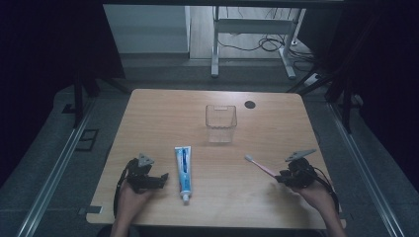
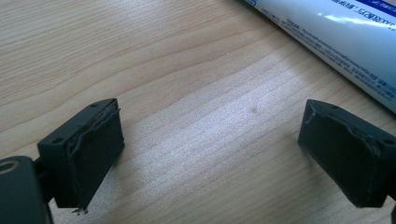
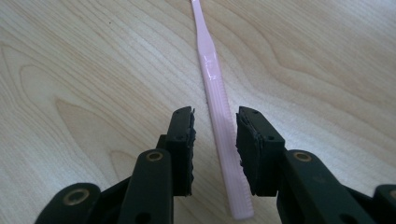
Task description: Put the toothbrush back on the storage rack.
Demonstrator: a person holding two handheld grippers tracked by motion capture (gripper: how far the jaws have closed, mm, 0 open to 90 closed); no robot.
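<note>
A pink toothbrush (image 1: 260, 166) lies flat on the wooden table (image 1: 158, 113), head toward the far left. My right gripper (image 1: 279, 177) is open, and its jaws straddle the toothbrush (image 3: 217, 98) near the handle's end, with a small gap on the left side in the right gripper view. A blue-and-white toothpaste tube (image 1: 183, 170) lies lengthwise with its cap toward the person. My left gripper (image 1: 163, 180) rests just left of it, wide open over bare wood (image 2: 210, 140), the toothpaste tube (image 2: 345, 32) at the upper right. A clear plastic cup (image 1: 221, 123) stands upright mid-table.
A black round cable hole (image 1: 250, 104) sits near the table's far edge, right of the cup. Beyond the table stand a white desk frame (image 1: 252, 29) and loose cables on the floor. Metal rails run along both sides of the table.
</note>
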